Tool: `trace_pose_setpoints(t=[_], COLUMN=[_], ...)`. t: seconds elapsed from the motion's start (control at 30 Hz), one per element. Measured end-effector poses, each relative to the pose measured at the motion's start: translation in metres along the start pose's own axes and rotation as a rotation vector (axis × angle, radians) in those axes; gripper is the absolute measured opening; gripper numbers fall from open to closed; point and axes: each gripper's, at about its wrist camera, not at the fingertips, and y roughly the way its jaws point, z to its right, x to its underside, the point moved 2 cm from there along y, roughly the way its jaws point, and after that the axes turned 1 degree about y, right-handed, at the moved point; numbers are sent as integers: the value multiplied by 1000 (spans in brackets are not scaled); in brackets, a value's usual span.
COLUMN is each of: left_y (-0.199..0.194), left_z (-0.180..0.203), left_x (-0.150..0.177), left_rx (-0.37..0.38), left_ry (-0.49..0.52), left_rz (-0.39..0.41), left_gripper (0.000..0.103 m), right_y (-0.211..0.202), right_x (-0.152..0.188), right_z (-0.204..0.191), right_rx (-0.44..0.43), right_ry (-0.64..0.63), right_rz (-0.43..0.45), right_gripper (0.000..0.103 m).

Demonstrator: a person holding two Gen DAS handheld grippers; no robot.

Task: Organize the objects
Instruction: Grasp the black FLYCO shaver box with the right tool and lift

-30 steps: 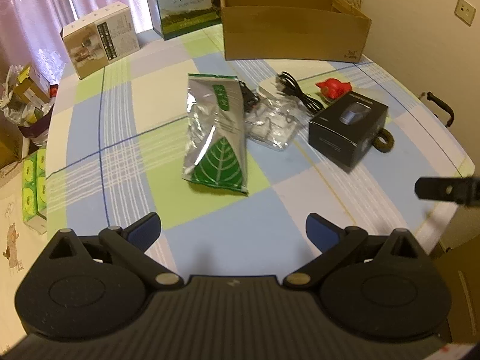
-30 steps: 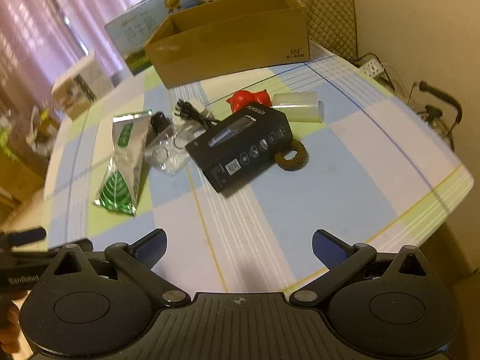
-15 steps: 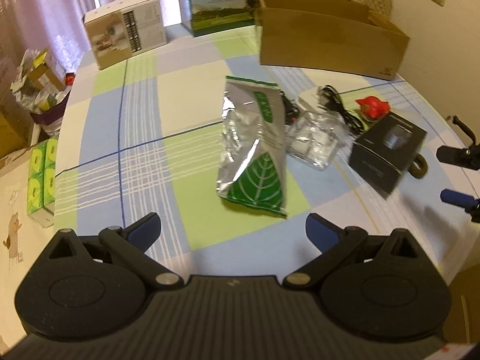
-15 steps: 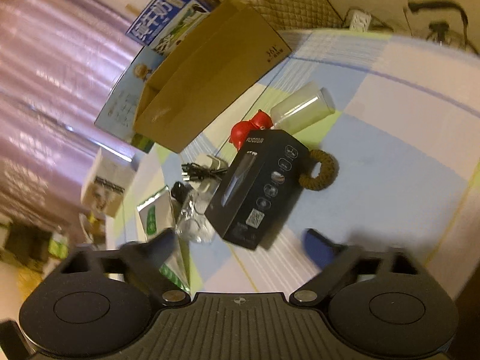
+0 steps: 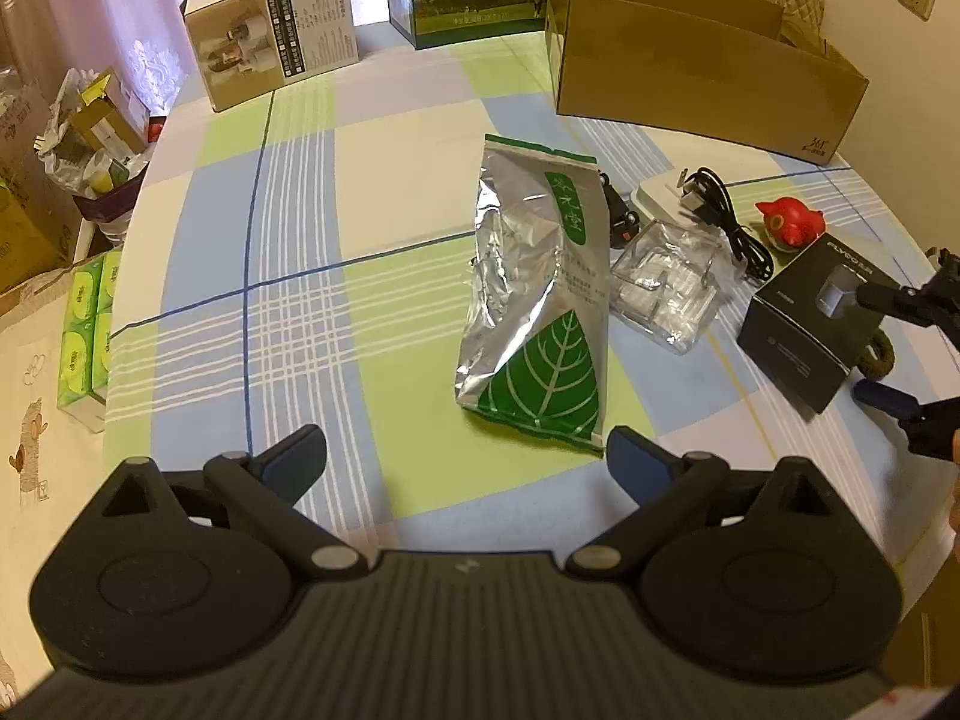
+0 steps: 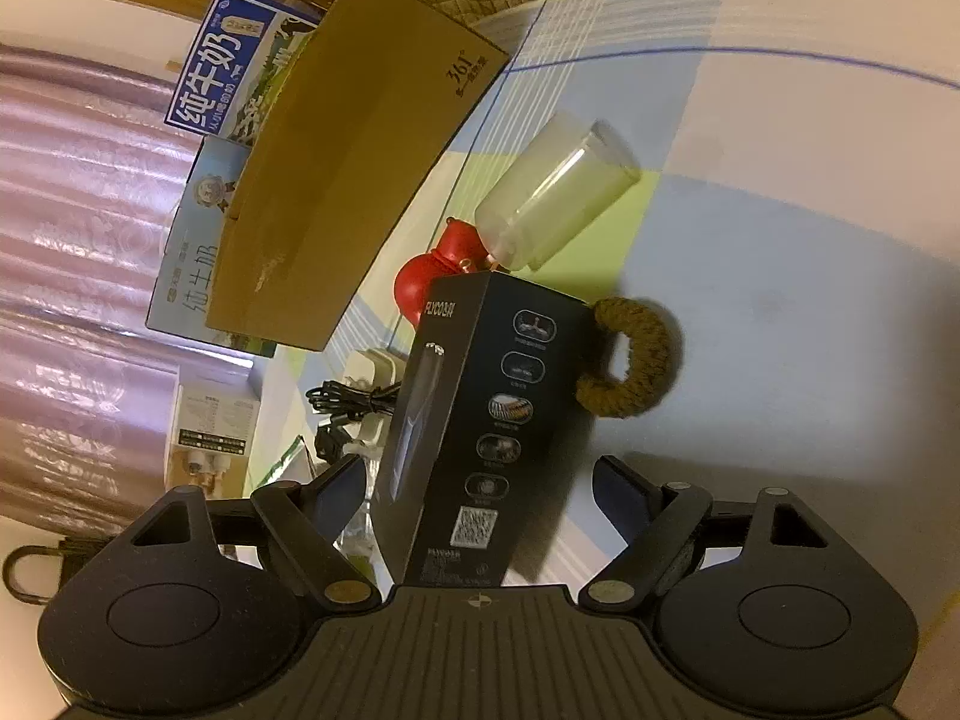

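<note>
My right gripper (image 6: 480, 489) is spread around the black box (image 6: 474, 420) near the table's (image 5: 372, 312) right edge, not pinching. My left gripper (image 5: 465, 459) hangs spread before the foil bag (image 5: 534, 312).

Black gripper (image 5: 467, 455), blue fingertips (image 5: 630, 461)

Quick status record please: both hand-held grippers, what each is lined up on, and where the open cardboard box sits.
left hand-held gripper: open, empty, above the table, facing the silver tea pouch
right hand-held gripper: open, rolled sideways, fingers either side of the black product box, not closed on it
black product box: on the checked tablecloth, brown rope ring against its side
nearby: red toy, clear plastic case, black cable, translucent jar lying on its side
cardboard box: open, far side of table
</note>
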Motion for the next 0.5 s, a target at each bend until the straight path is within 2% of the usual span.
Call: trace_pose_setpoints(t=[0.33, 0.5], left_y=[12, 17], left_z=[7, 9], left_x=[-7, -10], left_rx=[2, 0], left_ry=[8, 13], left_rz=[-12, -14], left_gripper=[98, 98], right_y=[19, 1], right_x=[-6, -13], right_z=[-5, -36], right_rx=[-35, -23], right_ry=[-8, -207], right_rz=[-44, -66], right_gripper=[48, 42])
